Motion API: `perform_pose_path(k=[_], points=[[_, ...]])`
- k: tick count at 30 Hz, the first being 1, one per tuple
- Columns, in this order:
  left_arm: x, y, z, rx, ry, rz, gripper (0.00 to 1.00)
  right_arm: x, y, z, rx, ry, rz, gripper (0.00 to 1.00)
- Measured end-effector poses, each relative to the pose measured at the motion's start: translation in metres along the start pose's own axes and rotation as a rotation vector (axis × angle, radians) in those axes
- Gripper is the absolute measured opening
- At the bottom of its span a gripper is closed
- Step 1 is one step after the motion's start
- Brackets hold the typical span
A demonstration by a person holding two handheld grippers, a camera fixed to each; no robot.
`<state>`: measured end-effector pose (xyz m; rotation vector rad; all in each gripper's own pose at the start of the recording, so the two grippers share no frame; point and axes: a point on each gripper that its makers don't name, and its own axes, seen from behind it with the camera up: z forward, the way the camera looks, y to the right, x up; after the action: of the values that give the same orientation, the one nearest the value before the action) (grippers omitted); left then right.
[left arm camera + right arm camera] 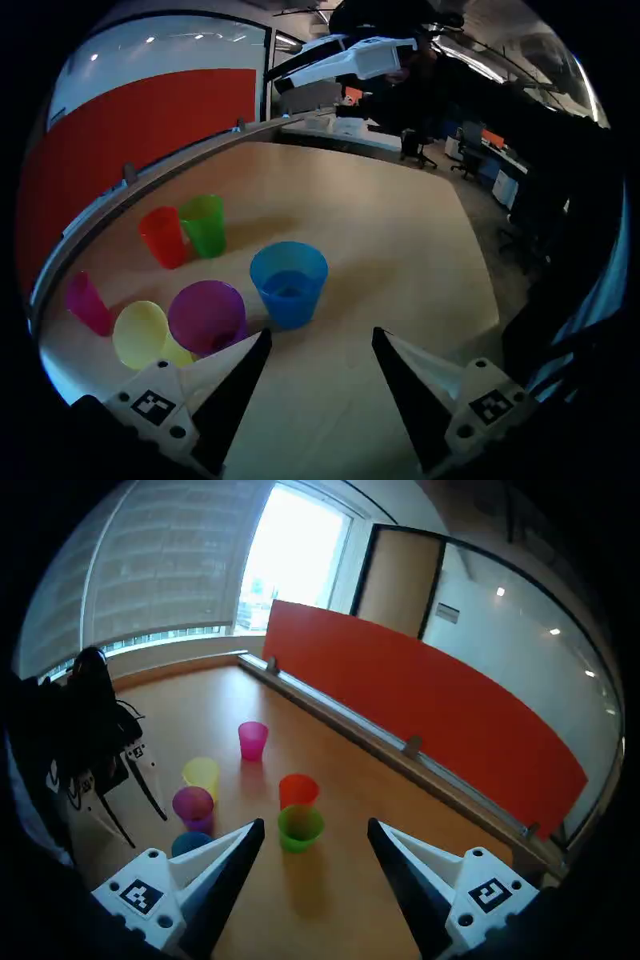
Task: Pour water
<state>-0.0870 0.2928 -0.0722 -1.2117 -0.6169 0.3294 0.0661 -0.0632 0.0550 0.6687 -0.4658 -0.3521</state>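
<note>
Wooden table [384,200], pale and wide, bounded along one side by a red partition [144,120] on a low rail. Office desks and chairs stand dim at the far right of the left gripper view. A bright window [296,552] sits beyond the table's far end in the right gripper view.

Contents, six plastic cups, all upright on the table:
- blue cup [288,284]: the cup nearest the left tongs. A darker level inside looks like water, though the dim view leaves that unsure.
- purple cup [206,316]: just left of the blue cup, near.
- yellow cup [142,334]: just beside the purple cup, on its left.
- pink cup [86,302]: left of the yellow one, close to the table's edge by the rail.
- red cup [163,236] and green cup [204,226]: a pair side by side, farther off than the other four, near the partition.

Implements:
- left tongs [320,331]: white fingers with dark inner faces, spread apart, gripping nothing, over the near part of the table. The blue cup stands just beyond the gap, toward the left finger.
- right tongs [314,822]: fingers likewise apart and gripping nothing. The green cup shows between the tips, a little beyond them, with the red cup right behind it.
</note>
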Motion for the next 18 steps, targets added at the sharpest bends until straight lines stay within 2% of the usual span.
perform_pose_path(k=[9,18], points=[[-0.001,-0.005,0.011,0.034,-0.012,0.020,0.93,-0.001,0.003,0.000,0.004,0.004,0.003,1.00],[-0.001,-0.013,0.024,0.062,-0.016,0.012,0.93,-0.007,0.005,0.002,0.006,-0.004,0.002,1.00]])
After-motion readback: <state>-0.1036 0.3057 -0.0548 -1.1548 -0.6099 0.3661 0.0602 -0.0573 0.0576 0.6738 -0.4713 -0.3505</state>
